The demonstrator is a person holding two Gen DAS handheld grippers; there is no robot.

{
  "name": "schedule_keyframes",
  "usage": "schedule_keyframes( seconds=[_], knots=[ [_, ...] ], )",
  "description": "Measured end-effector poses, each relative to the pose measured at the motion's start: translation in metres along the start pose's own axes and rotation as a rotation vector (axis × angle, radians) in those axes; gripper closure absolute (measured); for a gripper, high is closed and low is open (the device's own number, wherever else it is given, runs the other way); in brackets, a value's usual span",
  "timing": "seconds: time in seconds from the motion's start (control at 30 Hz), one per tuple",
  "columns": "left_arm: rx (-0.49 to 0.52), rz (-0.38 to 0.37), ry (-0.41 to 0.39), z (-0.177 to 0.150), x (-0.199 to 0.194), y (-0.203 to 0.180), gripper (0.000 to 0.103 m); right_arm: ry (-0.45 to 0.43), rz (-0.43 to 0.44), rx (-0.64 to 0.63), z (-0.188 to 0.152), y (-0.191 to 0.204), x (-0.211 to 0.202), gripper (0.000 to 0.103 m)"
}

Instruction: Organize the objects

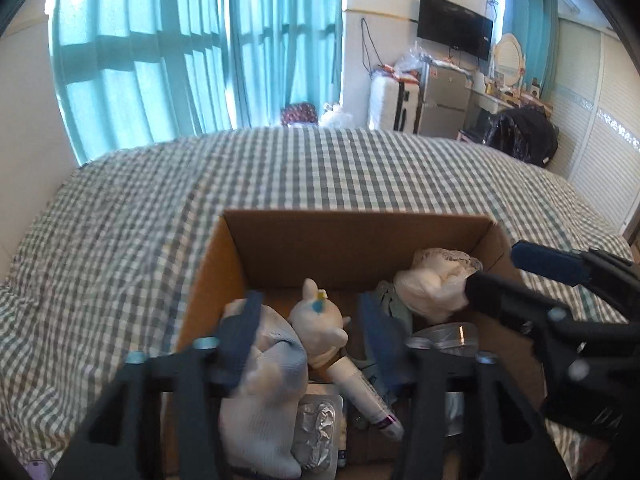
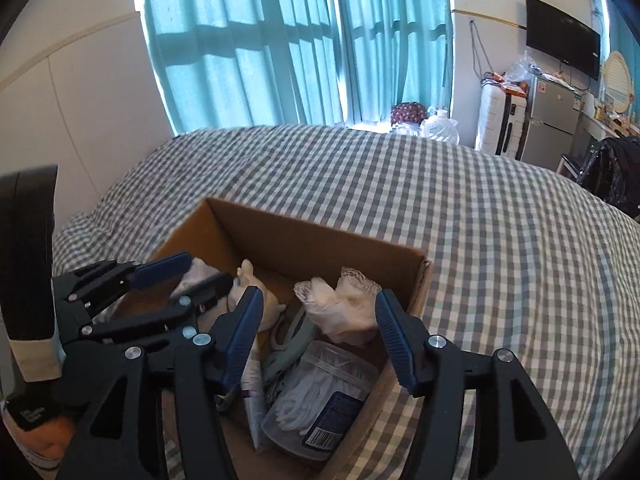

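An open cardboard box (image 1: 360, 218) (image 2: 320, 222) sits on the checked bed. Inside lie a white sock bundle (image 1: 268, 392), a rabbit-capped tube (image 1: 320, 320) (image 2: 252, 392), a foil blister pack (image 1: 318, 428), a grey-green plastic tool (image 2: 288, 340), a white lace cloth (image 1: 432, 288) (image 2: 344, 312) and a clear jar of cotton swabs (image 2: 320, 400). My left gripper (image 1: 310, 300) (image 2: 206, 268) hangs open over the box's left half, with the sock bundle against its left finger. My right gripper (image 2: 318, 296) (image 1: 496, 268) is open over the right half; the lace cloth lies loose between its fingers.
The checked bedsheet (image 1: 320, 168) (image 2: 500, 240) spreads around the box. Teal curtains (image 1: 200, 52), a white suitcase (image 1: 394, 104), a small fridge (image 1: 444, 100), a wall television (image 1: 454, 26) and a black bag (image 1: 520, 136) stand beyond the bed. A dark sleeve (image 2: 28, 260) is at the left.
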State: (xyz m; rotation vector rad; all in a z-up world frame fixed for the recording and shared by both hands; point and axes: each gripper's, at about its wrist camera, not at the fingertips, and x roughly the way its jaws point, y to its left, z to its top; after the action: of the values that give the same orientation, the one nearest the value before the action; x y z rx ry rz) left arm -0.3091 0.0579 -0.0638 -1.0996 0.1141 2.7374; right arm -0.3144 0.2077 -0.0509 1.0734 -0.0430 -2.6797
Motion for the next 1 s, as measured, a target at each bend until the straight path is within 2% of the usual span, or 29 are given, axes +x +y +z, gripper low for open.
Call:
schedule_keyframes(
  seconds=[0.17, 0.23, 0.33, 0.47, 0.53, 0.6, 0.77, 0.83, 0.97, 1.0],
  knots=[
    [0.012, 0.024, -0.061, 0.010, -0.035, -0.001, 0.042, -0.054, -0.041, -0.002, 0.010, 0.005, -0.040, 0.040],
    [0.020, 0.034, -0.088, 0.012, -0.050, -0.001, 0.034, -0.079, -0.056, -0.009, 0.011, 0.008, -0.058, 0.039],
    [0.027, 0.035, -0.146, 0.014, -0.082, -0.002, 0.032, -0.128, -0.077, -0.011, 0.015, 0.012, -0.093, 0.033],
    [0.029, 0.042, -0.235, 0.014, -0.134, -0.004, 0.029, -0.202, -0.102, -0.016, 0.019, 0.022, -0.147, 0.030],
    [0.030, 0.044, -0.272, 0.013, -0.155, -0.004, 0.021, -0.235, -0.116, -0.022, 0.019, 0.031, -0.170, 0.028],
    [0.026, 0.048, -0.319, 0.009, -0.180, -0.003, 0.020, -0.266, -0.130, -0.028, 0.016, 0.039, -0.190, 0.026],
    [-0.006, 0.043, -0.375, -0.003, -0.225, -0.004, 0.017, -0.331, -0.148, -0.038, 0.002, 0.051, -0.234, 0.023],
    [-0.016, 0.057, -0.406, -0.011, -0.241, -0.004, 0.010, -0.354, -0.148, -0.034, -0.008, 0.057, -0.251, 0.022],
    [-0.028, 0.080, -0.469, -0.025, -0.273, -0.001, 0.008, -0.392, -0.154, -0.023, -0.027, 0.064, -0.276, 0.021],
    [-0.030, 0.093, -0.484, -0.029, -0.280, -0.001, 0.005, -0.403, -0.156, -0.018, -0.032, 0.065, -0.282, 0.021]
  ],
)
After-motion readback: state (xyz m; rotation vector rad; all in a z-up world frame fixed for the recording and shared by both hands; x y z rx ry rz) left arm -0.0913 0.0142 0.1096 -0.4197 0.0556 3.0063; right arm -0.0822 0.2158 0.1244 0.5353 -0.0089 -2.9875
